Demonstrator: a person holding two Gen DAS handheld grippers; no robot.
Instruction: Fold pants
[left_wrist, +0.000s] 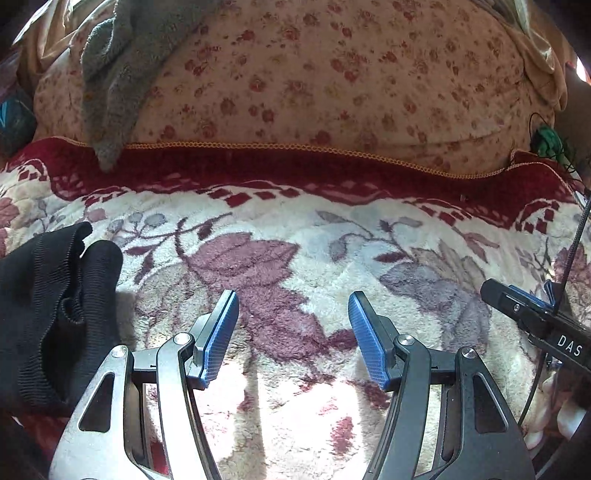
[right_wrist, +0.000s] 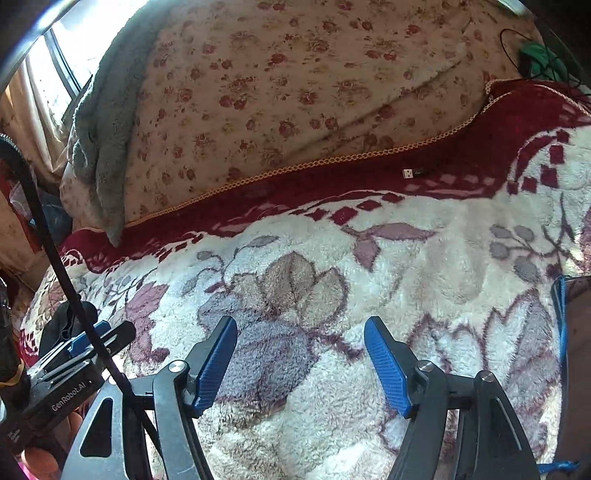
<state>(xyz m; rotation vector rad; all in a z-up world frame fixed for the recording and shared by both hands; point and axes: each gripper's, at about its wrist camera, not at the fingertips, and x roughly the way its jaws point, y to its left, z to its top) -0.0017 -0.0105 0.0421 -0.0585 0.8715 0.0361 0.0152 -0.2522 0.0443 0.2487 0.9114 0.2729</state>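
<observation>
Nearest, the left gripper (left_wrist: 293, 306) is seen held low over the fluffy blanket (left_wrist: 295, 236), its blue pads (left_wrist: 218, 339) spread wide with nothing between them. The right gripper (right_wrist: 300, 332) is posed likewise, jaws released and empty, pointing across the same blanket toward the red border.

Only the left view gives a clear look at the pants (left_wrist: 51, 306): a black ribbed bundle, crumpled on the blanket just left of the left gripper's left finger and not touched by it. In the right view only a dark scrap of them (right_wrist: 61, 325) can be made out near the blanket's left edge, behind the other gripper's body and a black cable (right_wrist: 55, 258). The right gripper's tip is seen at the left view's right margin.

Only the right view shows a small USB plug (right_wrist: 413, 172) lying on the red border. Farther off, the flowered quilt (left_wrist: 314, 81) is heaped along the blanket's far edge, with a grey towel (left_wrist: 110, 85) draped over its left end and a green object (left_wrist: 546, 138) at its right end.
</observation>
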